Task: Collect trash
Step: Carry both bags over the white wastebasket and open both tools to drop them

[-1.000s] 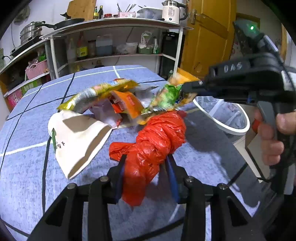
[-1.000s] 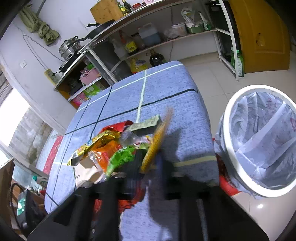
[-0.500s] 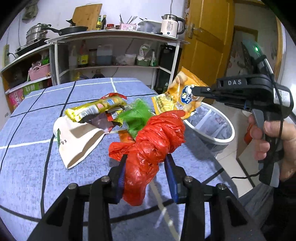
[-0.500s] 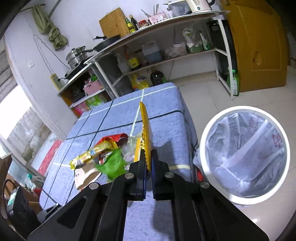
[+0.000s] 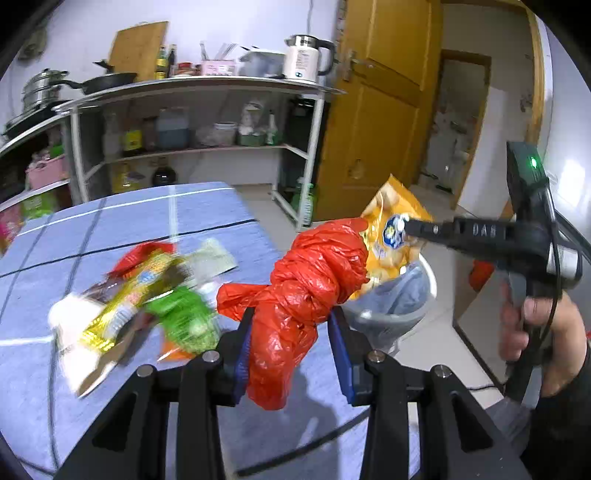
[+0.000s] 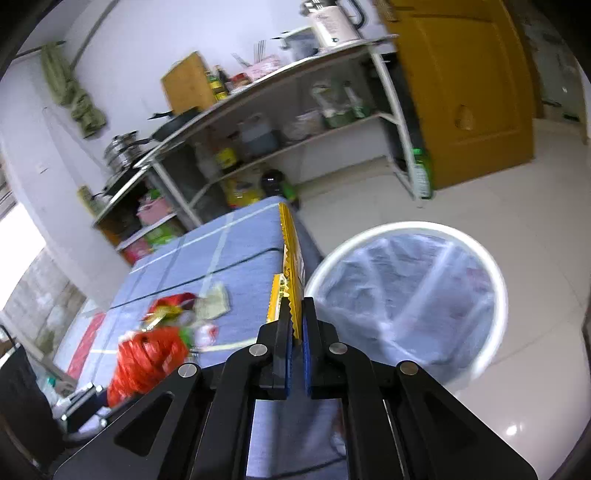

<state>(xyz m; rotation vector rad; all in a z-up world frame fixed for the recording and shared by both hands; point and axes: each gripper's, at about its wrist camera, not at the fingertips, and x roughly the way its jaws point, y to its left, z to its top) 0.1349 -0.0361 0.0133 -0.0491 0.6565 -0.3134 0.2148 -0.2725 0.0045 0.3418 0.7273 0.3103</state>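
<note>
White-painted walls (image 5: 221, 33) close the room ahead of the claws. Against them stands a white metal shelving unit (image 5: 207, 88) with three levels, turning the corner to the left. Its top carries a wooden cutting board (image 5: 138, 48), a black frying pan (image 5: 110, 79), a steel pot (image 5: 40, 88), bottles and a white electric kettle (image 5: 306, 59); jars, jugs and bottles crowd the lower shelves. To the right of the shelves is a yellow wooden door (image 5: 384, 107), and beyond it an open doorway (image 5: 461, 122). The floor is pale glossy tile (image 6: 517, 206), bright with reflections. Daylight enters from a window (image 6: 22, 243) far to the left. A green cloth (image 6: 70, 92) hangs high on the wall.
</note>
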